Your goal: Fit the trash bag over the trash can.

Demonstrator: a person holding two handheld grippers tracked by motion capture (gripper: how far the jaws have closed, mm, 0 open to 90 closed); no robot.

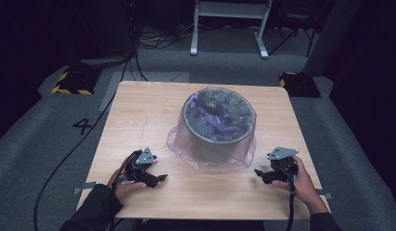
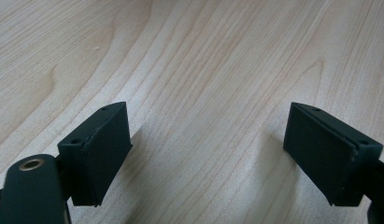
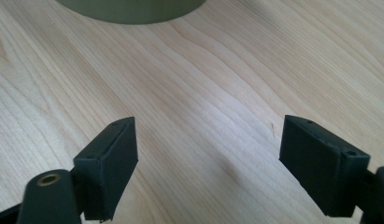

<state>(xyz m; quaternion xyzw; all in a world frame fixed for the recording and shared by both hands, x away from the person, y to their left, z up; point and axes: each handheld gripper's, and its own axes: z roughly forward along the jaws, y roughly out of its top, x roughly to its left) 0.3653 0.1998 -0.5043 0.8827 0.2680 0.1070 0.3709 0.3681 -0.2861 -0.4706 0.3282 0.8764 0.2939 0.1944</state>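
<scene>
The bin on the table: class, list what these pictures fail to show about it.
- Bin contents: high view, crumpled purple-tinted bag lining hides the inside.
- Bin's base: high view, bag skirt drapes over it.
- Bin's body: right gripper view, cut off by the top edge.

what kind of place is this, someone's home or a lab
Most likely a lab or recording studio, not a home: a square light wooden table stands alone on grey carpet, with black cables trailing across it and yellow-and-black striped weighted bases beside dark curtains.

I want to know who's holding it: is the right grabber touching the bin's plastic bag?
Apart. The high view shows bare table between the right gripper and the bag.
</scene>
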